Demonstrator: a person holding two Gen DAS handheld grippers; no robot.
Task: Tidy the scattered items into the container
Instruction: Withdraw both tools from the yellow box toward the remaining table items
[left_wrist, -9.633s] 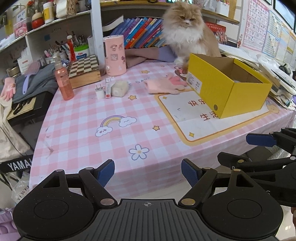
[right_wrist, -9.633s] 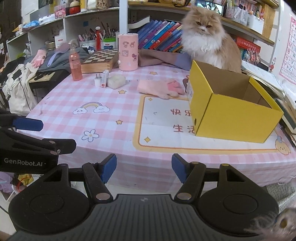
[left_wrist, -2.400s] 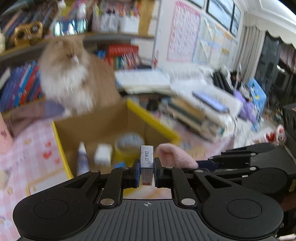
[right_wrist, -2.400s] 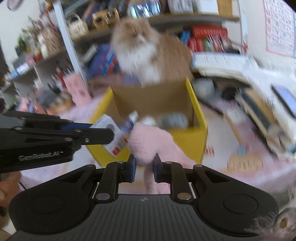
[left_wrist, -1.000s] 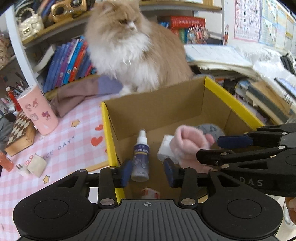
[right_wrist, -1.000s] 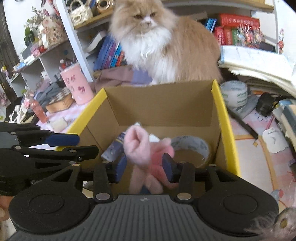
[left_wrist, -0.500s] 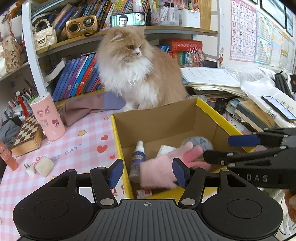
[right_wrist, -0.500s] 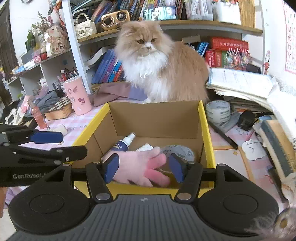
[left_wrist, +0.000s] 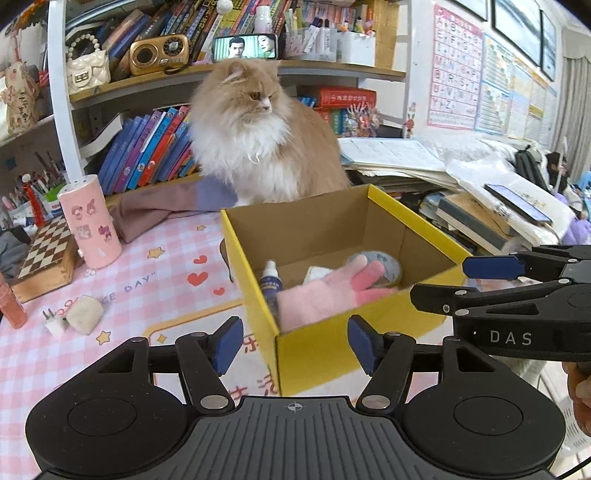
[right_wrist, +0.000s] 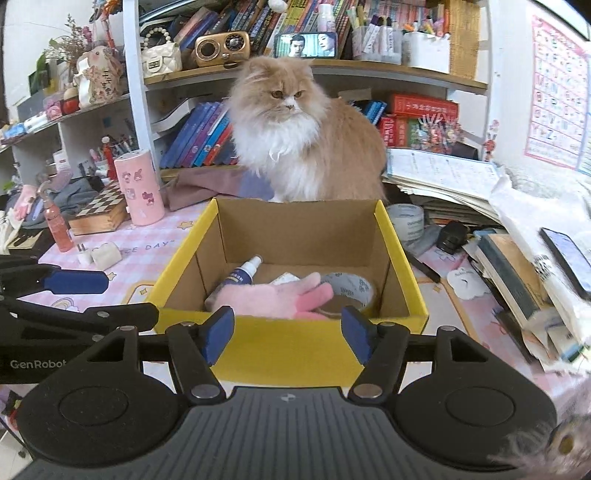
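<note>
Opening, both hand-held grippers, left (left_wrist: 293, 343) and right (right_wrist: 287, 334), hold nothing.

Both views are bright and evenly lit by soft, diffuse light, with no harsh glare. Shadows are faint, the deepest lying inside the yellow box (left_wrist: 373, 206). Focus is sharp across the centre. Fisheye distortion bends the shelves (right_wrist: 369, 72) and darkens the corners. A blurred fuzzy patch smears the right wrist view's bottom-right corner.
</note>
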